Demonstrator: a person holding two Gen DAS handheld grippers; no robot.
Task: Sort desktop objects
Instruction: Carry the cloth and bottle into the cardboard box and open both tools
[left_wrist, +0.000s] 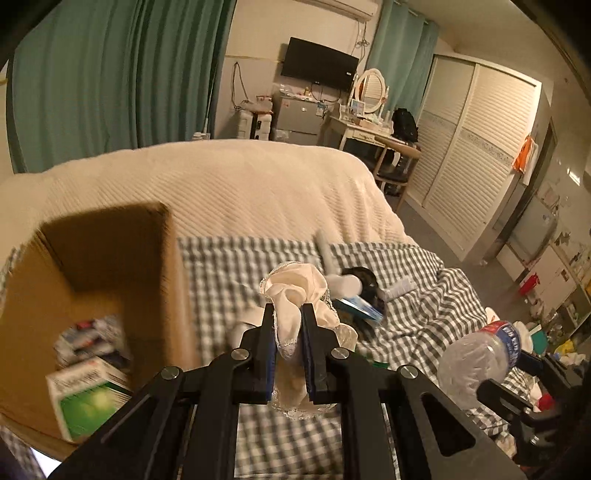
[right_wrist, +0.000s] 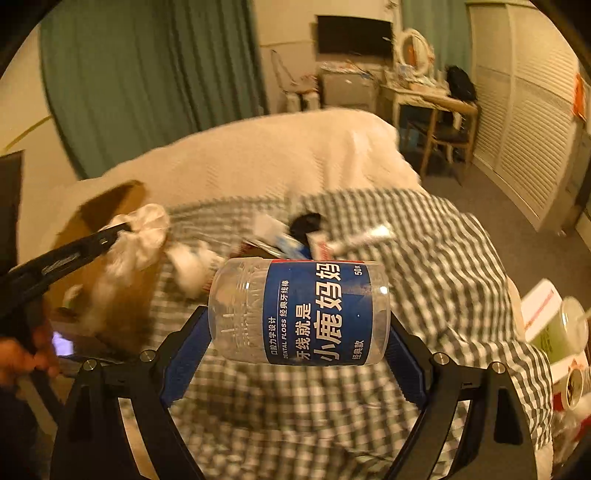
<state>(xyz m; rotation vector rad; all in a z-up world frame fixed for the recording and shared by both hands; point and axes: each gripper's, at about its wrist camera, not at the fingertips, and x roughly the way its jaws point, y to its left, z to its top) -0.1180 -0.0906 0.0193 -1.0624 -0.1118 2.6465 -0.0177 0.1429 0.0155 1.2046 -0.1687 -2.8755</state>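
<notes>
Occupying lower centre of its own view, the left gripper (left_wrist: 288, 332) is clamped narrowly on a white cloth (left_wrist: 295, 291) above the checked bedsheet (left_wrist: 229, 266), while a clear dental floss jar (right_wrist: 299, 314), lying sideways, is held by the widely spread right gripper (right_wrist: 299, 332), right of the cardboard box (left_wrist: 110, 280).

green curtains (left_wrist: 110, 81) | wall TV (left_wrist: 319, 62) | louvred wardrobe (left_wrist: 476, 147) | light seemingly warm

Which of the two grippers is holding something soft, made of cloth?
The left gripper: its jaws are pinched shut on a white lace-edged cloth. The right gripper grips a hard clear dental floss jar with a blue label, held sideways.
</notes>
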